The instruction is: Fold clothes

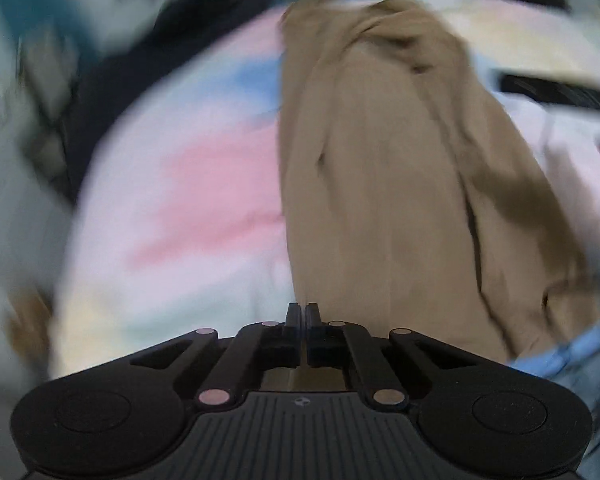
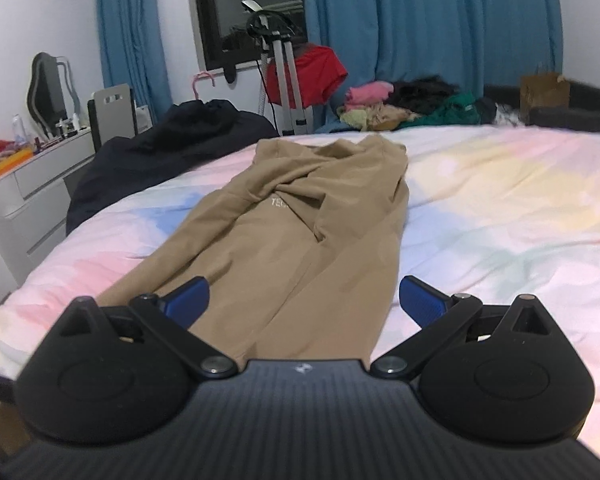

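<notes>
My left gripper (image 1: 301, 310) has its jaws pressed together, and I see no cloth caught between them; the tips sit just at the near left edge of the tan garment (image 1: 380, 184), though the left wrist view is smeared and I cannot tell whether they touch it. My right gripper (image 2: 303, 300) has its jaws spread wide, the blue pads (image 2: 188, 300) standing on either side of the garment's near end with nothing pinched between them. The tan garment lies lengthwise on the bed (image 2: 500, 208), stretched away from me along the middle of the pastel cover, with its far end bunched and twisted into folds and some pale lettering partly showing there. To its left, at the bed's edge, sits a dark navy heap (image 2: 172, 140). Past the far edge of the bed there is a pile of clothes (image 2: 412, 108) in pink, yellow, black and green, and a red garment (image 2: 320, 76) hangs by a tripod (image 2: 288, 80). Blue curtains (image 2: 440, 20) cover the back wall, and a white dresser (image 2: 32, 188) stands off to the left.
</notes>
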Demonstrator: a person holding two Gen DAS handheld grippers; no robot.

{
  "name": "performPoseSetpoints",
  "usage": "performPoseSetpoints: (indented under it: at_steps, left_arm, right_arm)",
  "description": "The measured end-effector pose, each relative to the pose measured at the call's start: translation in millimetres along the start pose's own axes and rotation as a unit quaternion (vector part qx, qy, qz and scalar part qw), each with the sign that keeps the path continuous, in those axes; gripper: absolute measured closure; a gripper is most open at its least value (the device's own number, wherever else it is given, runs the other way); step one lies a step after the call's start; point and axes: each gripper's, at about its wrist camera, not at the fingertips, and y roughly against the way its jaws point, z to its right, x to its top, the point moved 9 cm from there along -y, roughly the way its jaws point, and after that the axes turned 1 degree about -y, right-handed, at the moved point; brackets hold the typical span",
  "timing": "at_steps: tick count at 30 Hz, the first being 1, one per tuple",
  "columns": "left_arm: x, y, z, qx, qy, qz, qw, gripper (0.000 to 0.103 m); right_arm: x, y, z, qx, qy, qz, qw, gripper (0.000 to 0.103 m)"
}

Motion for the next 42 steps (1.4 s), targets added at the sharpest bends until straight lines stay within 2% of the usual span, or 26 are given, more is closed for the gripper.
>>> performPoseSetpoints:
  at_steps: [2, 6, 9, 13, 17, 18, 21, 22, 24, 25, 28, 30, 32, 33, 34, 37, 39, 42]
  left_arm:
    - [5, 23, 21, 0.027, -0.070, 0.048, 0.9960, 0.102]
    - [7, 43, 61, 0.012, -0.132, 0.083, 0.9877, 0.102]
    - [8, 43, 91, -0.003, -0.170, 0.091, 0.9812, 0.102]
    - [10, 22, 114, -0.032, -0.179, 0.071, 0.9808, 0.102]
    - [11, 21, 114, -0.043, -0.170, 0.076, 0.9815, 0.102]
    - [11, 24, 110, -0.046, -0.164, 0.080, 0.9821, 0.102]
    - [5, 40, 95, -0.050, -0.143, 0.092, 0.9841, 0.102]
    - [3, 45, 91, -0.050, -0.137, 0.097, 0.9845, 0.102]
    - [2, 49, 87, -0.043, -0.135, 0.105, 0.9843, 0.103]
    - [1, 51, 85, -0.041, -0.133, 0.108, 0.9844, 0.103]
    - [-2, 57, 80, -0.047, -0.110, 0.104, 0.9874, 0.103]
    - [-3, 57, 78, -0.052, -0.099, 0.100, 0.9888, 0.103]
    - [-3, 58, 79, -0.057, -0.095, 0.098, 0.9890, 0.103]
    - [-2, 59, 80, -0.060, -0.094, 0.098, 0.9889, 0.103]
    - [0, 57, 81, -0.062, -0.096, 0.099, 0.9884, 0.103]
    - [4, 58, 85, -0.073, -0.107, 0.103, 0.9862, 0.103]
    - [5, 56, 89, -0.081, -0.117, 0.104, 0.9844, 0.103]
    - [2, 46, 90, -0.099, -0.099, 0.083, 0.9867, 0.103]
  right_arm:
    - [1, -1, -1, 0.011, -0.006, -0.002, 1.000, 0.000]
    - [2, -7, 1, 0.033, -0.042, -0.012, 0.999, 0.000]
    - [0, -10, 7, 0.043, -0.072, -0.021, 0.996, 0.000]
    - [-1, -12, 16, 0.062, -0.125, -0.030, 0.990, 0.001]
    - [0, -17, 21, 0.117, -0.189, -0.038, 0.974, 0.002]
    - [-1, -21, 19, 0.134, -0.202, -0.044, 0.969, 0.005]
    - [3, -49, 11, 0.166, -0.241, -0.071, 0.953, 0.028]
    - [5, -59, 7, 0.175, -0.251, -0.079, 0.949, 0.028]
    - [8, -78, -9, 0.192, -0.243, -0.086, 0.947, 0.030]
    - [9, -88, -18, 0.201, -0.237, -0.089, 0.946, 0.034]
    - [9, -114, -48, 0.227, -0.218, -0.101, 0.944, 0.036]
    - [1, -128, -68, 0.232, -0.199, -0.113, 0.945, 0.042]
    - [-8, -139, -79, 0.213, -0.166, -0.127, 0.954, 0.053]
    - [-13, -143, -84, 0.204, -0.151, -0.133, 0.958, 0.070]
    - [-15, -143, -85, 0.199, -0.141, -0.135, 0.960, 0.082]
    - [-11, -135, -78, 0.208, -0.156, -0.126, 0.958, 0.093]
    - [-3, -126, -73, 0.201, -0.153, -0.113, 0.961, 0.093]
    - [3, -117, -67, 0.186, -0.145, -0.107, 0.966, 0.094]
